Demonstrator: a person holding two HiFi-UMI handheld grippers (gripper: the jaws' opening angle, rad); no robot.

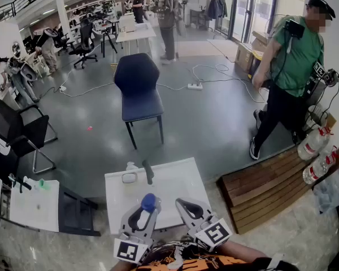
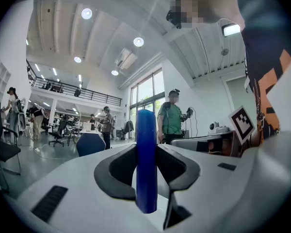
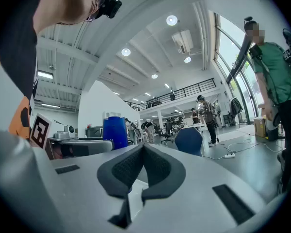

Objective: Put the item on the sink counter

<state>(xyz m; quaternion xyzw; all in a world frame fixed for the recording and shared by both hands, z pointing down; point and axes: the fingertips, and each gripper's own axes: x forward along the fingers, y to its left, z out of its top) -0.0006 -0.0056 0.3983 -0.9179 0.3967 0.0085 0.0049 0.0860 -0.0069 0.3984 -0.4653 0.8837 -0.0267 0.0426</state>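
The person stands at the near edge of a white tabletop (image 1: 178,186) with both arms tucked in close to the chest. The tools are held side by side and pointing level, out into the room. The left tool (image 1: 147,206) and the right tool (image 1: 185,204) lean slightly toward each other, so their tips are near one another but do not touch. A bare forearm (image 1: 244,251) shows behind the right tool, below it an orange and black sleeve (image 1: 192,262).

The left tool pinches a blue item (image 2: 146,149). Its dark pads press on both sides, and the item stands upright between them with its rounded top poking above the jaws. From the right tool's side the same item looks broader. It hangs in the air above the near part of the tabletop and rests on nothing.

The right tool's jaws are pressed together, pad against pad, with nothing between them.

Each tool carries a cube with black-and-white square patterns, one on the left (image 1: 129,249) and one on the right (image 1: 217,234). They bear no letters.

Further back on the tabletop lie a dark handle-shaped thing (image 1: 148,172) and a small pale bottle (image 1: 131,166). Beyond them stands a blue chair (image 1: 138,89) on the grey floor. A person in a green shirt (image 1: 296,55) walks at the right, near a wooden board (image 1: 260,188).
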